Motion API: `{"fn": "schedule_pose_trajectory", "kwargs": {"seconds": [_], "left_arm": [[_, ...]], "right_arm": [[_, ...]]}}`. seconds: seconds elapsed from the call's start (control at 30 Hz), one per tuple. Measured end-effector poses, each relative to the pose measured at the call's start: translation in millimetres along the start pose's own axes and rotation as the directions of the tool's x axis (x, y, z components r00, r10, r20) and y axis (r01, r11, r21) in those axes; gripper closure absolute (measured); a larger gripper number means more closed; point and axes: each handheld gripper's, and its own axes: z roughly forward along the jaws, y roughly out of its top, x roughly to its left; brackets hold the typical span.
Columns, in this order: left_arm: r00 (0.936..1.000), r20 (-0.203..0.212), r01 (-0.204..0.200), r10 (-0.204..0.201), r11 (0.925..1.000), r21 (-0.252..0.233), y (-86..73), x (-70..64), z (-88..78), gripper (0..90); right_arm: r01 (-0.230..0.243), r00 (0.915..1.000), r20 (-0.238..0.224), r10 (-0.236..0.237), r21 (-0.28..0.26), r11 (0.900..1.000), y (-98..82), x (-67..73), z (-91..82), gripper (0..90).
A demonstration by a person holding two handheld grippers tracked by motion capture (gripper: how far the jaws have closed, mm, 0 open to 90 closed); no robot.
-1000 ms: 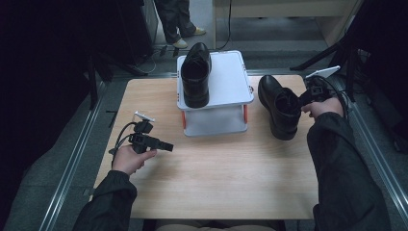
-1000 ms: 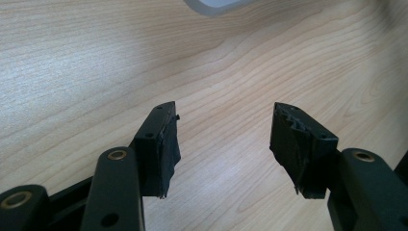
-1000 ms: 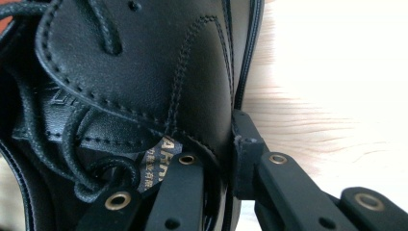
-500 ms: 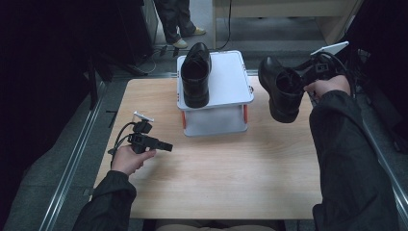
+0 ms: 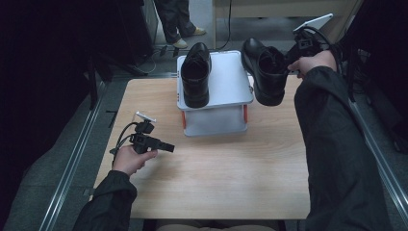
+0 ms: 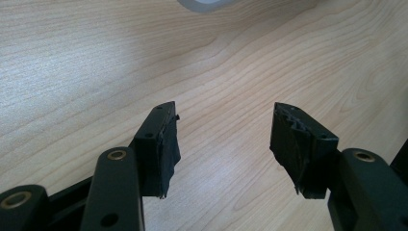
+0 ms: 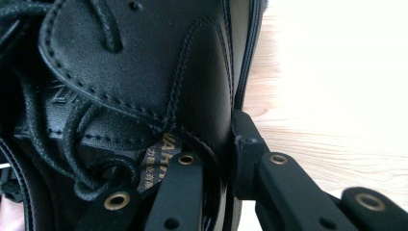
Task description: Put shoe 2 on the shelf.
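Observation:
A black leather lace-up shoe (image 5: 263, 72) hangs in the air beside the right edge of a small white raised shelf (image 5: 226, 82). My right gripper (image 5: 287, 65) is shut on the shoe's side wall, one jaw inside the opening and one outside; up close the shoe (image 7: 144, 86) shows laces and stitched leather. A matching black shoe (image 5: 195, 73) lies on the left half of the shelf's top. My left gripper (image 5: 168, 147) rests low over the table at the left, and its own view shows the left gripper (image 6: 223, 144) open with only bare wood between its fingers.
The shelf stands on short orange legs at the far middle of the light wooden table (image 5: 216, 168). A person's legs and shoes (image 5: 180, 29) stand on the floor beyond the table. Metal floor rails (image 5: 72, 159) run along the left side.
My right gripper has lifted the black shoe off the table at the right and carried it up and away, toward the shelf's right edge. The left gripper has stayed put.

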Motion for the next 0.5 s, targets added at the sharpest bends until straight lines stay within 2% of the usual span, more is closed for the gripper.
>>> {"fn": "schedule_pose_trajectory", "kwargs": {"seconds": [0.03, 0.1, 0.3, 0.33, 0.4, 0.5], "left_arm": [[1.0, 0.0, 0.0, 0.0, 1.0, 0.0, 0.0, 0.0, 0.0, 42.4], [1.0, 0.004, 0.002, -0.002, 1.0, 0.002, -0.3, 0.1, -0.7, 42.4], [0.9999, 0.012, -0.002, 0.002, 1.0, 0.008, 0.3, 0.1, 1.3, 42.4], [0.9999, 0.012, -0.002, 0.002, 1.0, 0.008, 0.3, 0.1, 1.3, 42.4], [0.9998, 0.02, -0.002, 0.002, 0.9999, 0.015, 0.5, 0.5, 1.9, 42.5], [0.9993, 0.037, 0.003, -0.004, 0.9999, 0.012, 0.4, 2.7, 0.8, 43.0]], "right_arm": [[0.0, 1.0, 0.0, 0.0, 0.0, 1.0, 0.0, 0.0, 0.0, 84.8], [0.016, 0.9998, 0.008, -0.016, 0.012, 1.0, 4.0, 13.8, 7.3, 84.7], [0.038, 0.999, 0.021, -0.039, 0.044, 0.998, 11.4, 38.3, 26.9, 84.7], [0.038, 0.999, 0.021, -0.039, 0.044, 0.998, 11.4, 38.3, 26.9, 84.7], [0.046, 0.9984, 0.028, -0.048, 0.057, 0.997, 15.6, 50.7, 37.4, 84.7], [0.053, 0.9979, 0.033, -0.055, 0.059, 0.997, 17.8, 57.8, 43.9, 84.7]]}}
